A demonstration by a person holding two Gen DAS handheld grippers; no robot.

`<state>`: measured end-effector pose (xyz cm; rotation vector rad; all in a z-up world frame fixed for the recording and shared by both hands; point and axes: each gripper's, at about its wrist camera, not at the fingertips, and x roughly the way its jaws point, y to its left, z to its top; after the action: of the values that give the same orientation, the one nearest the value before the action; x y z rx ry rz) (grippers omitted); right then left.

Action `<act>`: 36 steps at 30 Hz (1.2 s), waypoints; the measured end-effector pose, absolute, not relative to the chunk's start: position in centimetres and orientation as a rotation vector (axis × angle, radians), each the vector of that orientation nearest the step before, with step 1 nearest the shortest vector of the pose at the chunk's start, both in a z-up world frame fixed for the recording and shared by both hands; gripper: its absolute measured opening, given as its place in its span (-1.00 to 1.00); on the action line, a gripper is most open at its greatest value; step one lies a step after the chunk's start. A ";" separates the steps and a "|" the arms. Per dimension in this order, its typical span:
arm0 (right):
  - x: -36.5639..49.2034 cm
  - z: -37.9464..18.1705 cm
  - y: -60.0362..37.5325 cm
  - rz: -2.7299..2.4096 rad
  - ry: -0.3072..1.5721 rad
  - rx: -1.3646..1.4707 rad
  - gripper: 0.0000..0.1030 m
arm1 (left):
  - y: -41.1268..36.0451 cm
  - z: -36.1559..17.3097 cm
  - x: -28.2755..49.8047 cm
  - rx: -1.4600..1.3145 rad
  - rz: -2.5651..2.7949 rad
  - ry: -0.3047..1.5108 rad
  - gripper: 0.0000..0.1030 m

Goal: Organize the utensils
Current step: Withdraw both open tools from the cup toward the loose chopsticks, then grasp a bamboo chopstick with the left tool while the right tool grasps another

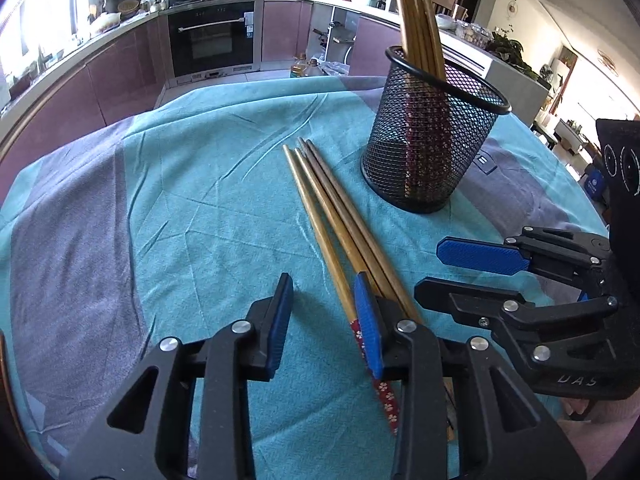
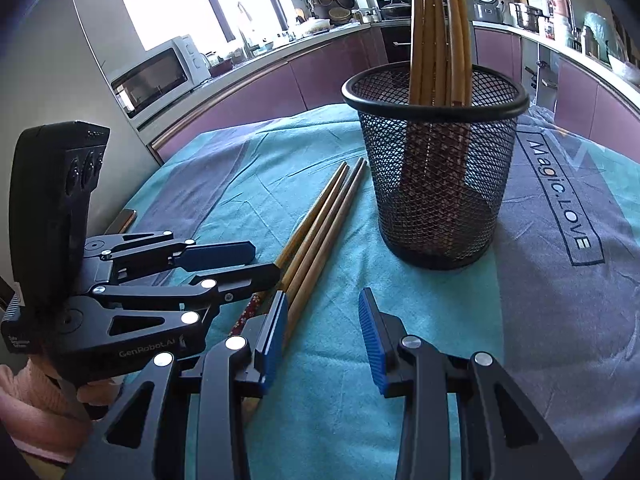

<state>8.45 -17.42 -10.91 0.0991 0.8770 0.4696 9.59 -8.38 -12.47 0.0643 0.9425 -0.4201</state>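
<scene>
While angled down, both tools open beside loose chopsticks.

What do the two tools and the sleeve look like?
Both tools, left and right, are black with linked arms, silver rivets and ribbed blue pads. The left one's body reads GenRobot.AI. The sleeve behind it is pink knit.

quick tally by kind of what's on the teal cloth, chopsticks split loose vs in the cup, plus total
Loose wooden chopsticks lying on the teal cloth: 4
Black wire-mesh cup: 1
Wooden chopsticks standing in the cup: at least 5; overlap hides the exact count
Total: at least 10
</scene>
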 end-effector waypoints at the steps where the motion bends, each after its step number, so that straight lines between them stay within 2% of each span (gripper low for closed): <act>1: 8.5 -10.9 -17.3 0.471 0.878 0.099 -0.33 | -8.2 -12.5 9.6 0.057 -0.418 0.945 -0.49; 5: 9.0 -11.2 -16.5 0.467 0.880 0.084 -0.33 | -7.6 -12.7 9.7 0.034 -0.417 0.955 -0.58; 24: 9.7 -11.3 -15.6 0.399 0.900 -0.002 -0.35 | -7.6 -12.5 10.0 0.046 -0.433 0.966 -0.53; 30: 11.0 -11.5 -14.9 0.379 0.895 -0.020 -0.43 | -8.3 -12.6 11.2 0.079 -0.430 0.972 -0.53; 36: 11.8 -11.6 -14.9 0.361 0.885 0.001 -0.58 | -8.6 -12.6 12.3 0.089 -0.416 0.977 -0.62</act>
<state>11.76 -14.93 -11.62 0.0008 0.8851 0.3610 12.31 -8.58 -12.64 0.0886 0.9771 -0.4155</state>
